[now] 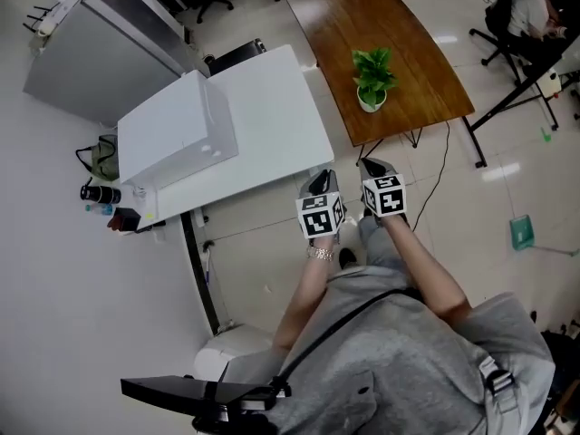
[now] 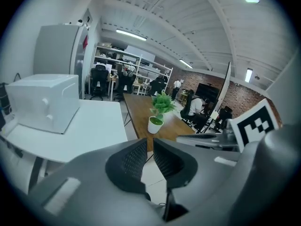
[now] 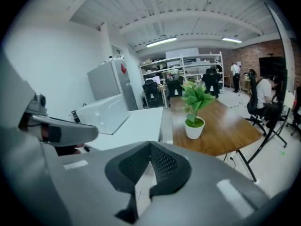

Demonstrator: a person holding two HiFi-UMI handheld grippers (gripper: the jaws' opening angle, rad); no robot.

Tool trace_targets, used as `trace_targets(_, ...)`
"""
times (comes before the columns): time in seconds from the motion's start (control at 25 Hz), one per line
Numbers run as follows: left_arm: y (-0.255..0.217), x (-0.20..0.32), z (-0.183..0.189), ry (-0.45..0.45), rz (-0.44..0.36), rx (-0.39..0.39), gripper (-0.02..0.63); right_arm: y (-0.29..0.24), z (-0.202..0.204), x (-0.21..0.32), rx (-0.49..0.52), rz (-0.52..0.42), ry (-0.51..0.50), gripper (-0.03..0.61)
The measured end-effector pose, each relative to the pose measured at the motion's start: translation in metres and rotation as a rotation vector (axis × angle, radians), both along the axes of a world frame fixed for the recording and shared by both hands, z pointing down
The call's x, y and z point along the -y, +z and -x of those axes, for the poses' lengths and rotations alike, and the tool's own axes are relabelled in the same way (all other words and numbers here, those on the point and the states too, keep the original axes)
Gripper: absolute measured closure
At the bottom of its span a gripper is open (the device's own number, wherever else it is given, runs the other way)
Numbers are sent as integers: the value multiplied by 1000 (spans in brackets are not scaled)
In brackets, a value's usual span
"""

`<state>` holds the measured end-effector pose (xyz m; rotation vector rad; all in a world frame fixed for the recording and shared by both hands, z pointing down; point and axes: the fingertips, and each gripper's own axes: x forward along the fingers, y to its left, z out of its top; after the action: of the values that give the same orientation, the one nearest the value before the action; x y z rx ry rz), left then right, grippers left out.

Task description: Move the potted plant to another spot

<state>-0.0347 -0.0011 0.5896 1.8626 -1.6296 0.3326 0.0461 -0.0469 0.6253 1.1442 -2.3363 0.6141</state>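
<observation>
The potted plant [image 1: 372,80], green leaves in a small white pot, stands near the front edge of the brown wooden table [image 1: 399,25]. It also shows ahead in the left gripper view [image 2: 157,114] and the right gripper view [image 3: 194,108]. Both grippers hang in the air over the floor, short of the table and well apart from the plant. My left gripper [image 1: 322,179] [image 2: 150,141] has a narrow gap between its fingertips and holds nothing. My right gripper [image 1: 372,164] [image 3: 150,145] is shut with its tips touching, empty.
A white table [image 1: 272,125] with a white box [image 1: 177,130] stands left of the wooden table, with a narrow aisle between them. A grey cabinet [image 1: 91,62] is at far left. A seated person [image 1: 527,12] and black stand legs [image 1: 507,98] are at right.
</observation>
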Motion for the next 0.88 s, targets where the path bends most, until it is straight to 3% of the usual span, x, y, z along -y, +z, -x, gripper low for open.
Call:
trace_targets(0.44,-52,7,-22,-3,-103,49,592,-79,23,-24,33,-84,-130,578)
trace_targets(0.88,-44,-2,-44,31,-79,88,597,-81,3,-38,73,-55,-133,578)
